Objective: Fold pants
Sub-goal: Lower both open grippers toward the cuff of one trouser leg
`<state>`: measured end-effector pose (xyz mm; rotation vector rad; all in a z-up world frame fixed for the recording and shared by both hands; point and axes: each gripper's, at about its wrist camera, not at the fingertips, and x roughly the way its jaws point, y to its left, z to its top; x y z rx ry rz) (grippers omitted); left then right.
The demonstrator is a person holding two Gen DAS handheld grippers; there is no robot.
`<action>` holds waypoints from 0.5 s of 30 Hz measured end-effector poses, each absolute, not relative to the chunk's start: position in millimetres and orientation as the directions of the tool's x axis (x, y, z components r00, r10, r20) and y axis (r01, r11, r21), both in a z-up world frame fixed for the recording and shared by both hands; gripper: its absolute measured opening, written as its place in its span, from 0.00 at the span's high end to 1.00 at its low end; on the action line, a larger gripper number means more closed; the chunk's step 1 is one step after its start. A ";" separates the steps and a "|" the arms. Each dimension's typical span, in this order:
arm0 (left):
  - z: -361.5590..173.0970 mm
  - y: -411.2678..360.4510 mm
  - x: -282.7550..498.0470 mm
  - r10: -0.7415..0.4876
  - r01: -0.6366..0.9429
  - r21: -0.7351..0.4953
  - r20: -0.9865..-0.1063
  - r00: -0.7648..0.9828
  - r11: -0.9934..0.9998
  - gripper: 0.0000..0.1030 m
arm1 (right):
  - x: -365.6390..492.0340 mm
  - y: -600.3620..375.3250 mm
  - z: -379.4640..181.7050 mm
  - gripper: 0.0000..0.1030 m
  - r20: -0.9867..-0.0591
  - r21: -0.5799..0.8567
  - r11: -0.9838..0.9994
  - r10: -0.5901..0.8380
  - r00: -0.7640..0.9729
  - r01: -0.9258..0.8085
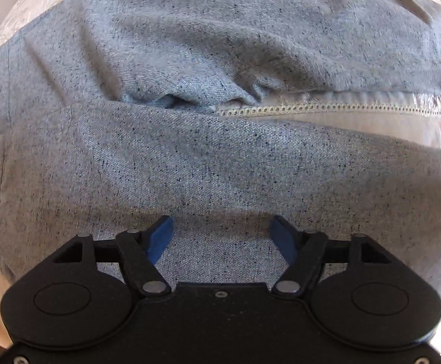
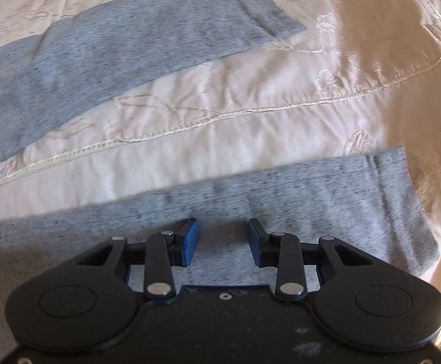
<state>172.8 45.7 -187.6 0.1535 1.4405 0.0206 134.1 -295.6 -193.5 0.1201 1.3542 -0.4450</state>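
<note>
pants (image 1: 220,157) spread flat on bedspread (image 2: 250,97), legs apart, filling both frames | left gripper (image 1: 222,236) released, wide over near leg, likely lining up a pinch | right gripper (image 2: 223,239) half-parted, unclenched, grasping nothing, above near leg by hem at lower right

The pants (image 2: 105,51) lay flat on the bed cover (image 2: 250,97), with two legs spread apart. Between the legs was a wide strip of bare cover, and nothing stood on it. Past the leg ends (image 2: 396,200) the cover was bare too, only wrinkled. Near the top of the pants, the cloth bunched into a soft bump (image 1: 190,97). That was the only thing sticking up.
</note>
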 end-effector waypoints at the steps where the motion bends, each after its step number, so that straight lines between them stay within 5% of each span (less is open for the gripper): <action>1: -178.1 45.8 176.9 0.095 0.057 0.104 -0.987 0.132 0.993 0.46 | 137.5 -304.8 -185.3 0.66 -0.964 -0.138 0.911 -0.214 0.158 0.388; 10: -74.5 23.0 258.7 0.055 0.022 0.071 -0.902 0.429 0.997 0.42 | 260.0 -354.1 -131.2 0.60 -0.917 0.137 0.889 -0.053 0.395 0.437; 15: -71.7 22.9 289.0 0.075 0.007 0.089 -0.881 0.467 0.996 0.42 | 359.0 -347.3 -151.3 0.59 -0.914 0.077 0.901 -0.108 0.391 0.428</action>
